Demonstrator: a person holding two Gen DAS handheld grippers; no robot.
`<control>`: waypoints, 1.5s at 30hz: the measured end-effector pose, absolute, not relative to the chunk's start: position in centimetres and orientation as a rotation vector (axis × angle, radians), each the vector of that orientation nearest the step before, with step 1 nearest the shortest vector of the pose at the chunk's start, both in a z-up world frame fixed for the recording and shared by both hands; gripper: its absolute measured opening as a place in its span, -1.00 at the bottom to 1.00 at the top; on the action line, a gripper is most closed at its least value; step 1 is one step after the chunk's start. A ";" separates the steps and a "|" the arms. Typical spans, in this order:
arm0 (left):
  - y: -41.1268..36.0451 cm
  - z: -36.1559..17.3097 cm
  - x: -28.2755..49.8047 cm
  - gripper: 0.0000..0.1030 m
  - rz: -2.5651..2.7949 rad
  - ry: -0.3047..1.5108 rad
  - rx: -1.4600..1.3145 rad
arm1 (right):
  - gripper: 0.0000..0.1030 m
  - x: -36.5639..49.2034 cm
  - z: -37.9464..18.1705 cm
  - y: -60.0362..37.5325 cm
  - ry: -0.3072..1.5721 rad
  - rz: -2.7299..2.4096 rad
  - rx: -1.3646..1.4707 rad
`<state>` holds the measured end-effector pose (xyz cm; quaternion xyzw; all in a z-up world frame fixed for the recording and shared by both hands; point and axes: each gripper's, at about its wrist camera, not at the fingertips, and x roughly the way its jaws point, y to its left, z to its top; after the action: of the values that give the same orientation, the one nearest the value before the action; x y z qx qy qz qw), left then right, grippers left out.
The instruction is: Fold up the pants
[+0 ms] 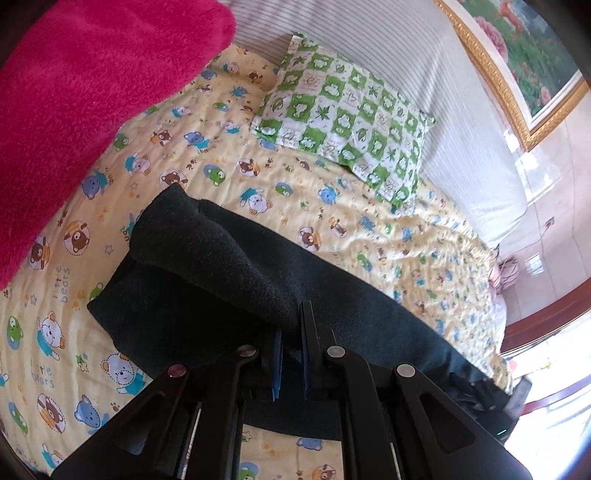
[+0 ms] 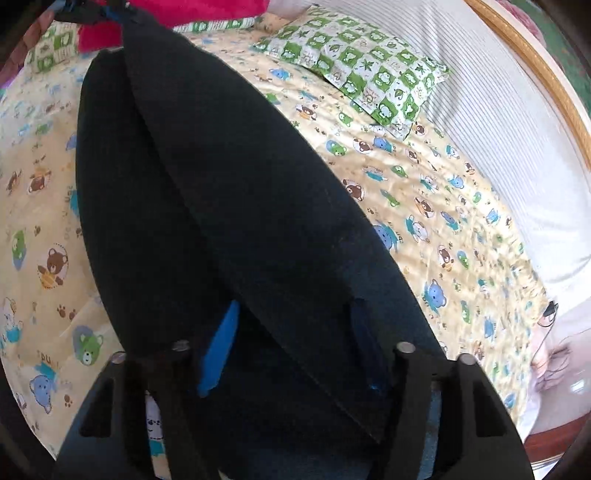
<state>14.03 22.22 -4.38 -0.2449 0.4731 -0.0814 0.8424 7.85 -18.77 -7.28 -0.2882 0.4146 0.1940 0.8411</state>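
Dark, near-black pants (image 1: 229, 266) lie on a yellow bear-print bedsheet (image 1: 92, 206), partly folded, one layer lying over another. My left gripper (image 1: 291, 332) is shut on an edge of the pants, its blue pads pressed close on the fabric. In the right wrist view the pants (image 2: 221, 192) stretch from my right gripper (image 2: 291, 325) up to the left gripper at the top left (image 2: 110, 11). The right gripper's jaws stand wide apart, and the fabric drapes across and between them; its blue pads (image 2: 218, 354) show either side.
A fluffy magenta blanket (image 1: 92, 92) lies at the far left of the bed. A green-and-white checked pillow (image 1: 343, 118) sits near the striped headboard (image 1: 424, 74). A gold-framed picture (image 1: 517, 66) hangs on the wall. The bed's edge and floor are at the right.
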 end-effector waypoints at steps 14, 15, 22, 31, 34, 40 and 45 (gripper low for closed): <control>24.5 -8.0 10.5 -0.90 -0.136 1.040 -0.482 | -0.88 3.6 -4.1 -21.4 0.937 0.575 -0.342; 24.5 -8.8 10.4 -0.90 -0.128 1.052 -0.472 | -0.88 3.5 -5.0 -21.1 0.953 0.575 -0.355; 23.4 -8.5 9.0 -0.76 -0.082 1.055 -0.356 | -0.43 3.0 -5.8 -21.0 0.974 0.524 -0.337; 20.2 -3.6 7.1 -0.19 -0.102 0.982 -0.237 | 0.19 0.4 -2.0 -27.4 0.915 0.476 -0.118; 18.2 -2.9 7.6 -0.19 -0.155 0.970 -0.243 | 0.19 0.7 -1.1 -29.7 0.902 0.388 -0.060; 9.0 -2.2 10.2 -0.19 -0.369 0.990 -0.133 | 0.19 -0.4 -1.0 -37.1 0.905 0.170 0.151; -0.9 -1.5 12.3 -0.19 -0.584 1.009 -0.008 | 0.20 -2.6 -2.9 -42.1 0.926 0.008 0.331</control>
<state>12.29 -0.86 -1.46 -0.0040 0.4765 -0.2756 0.8349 -2.62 -42.12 -2.87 0.1591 0.4444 0.0040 0.8816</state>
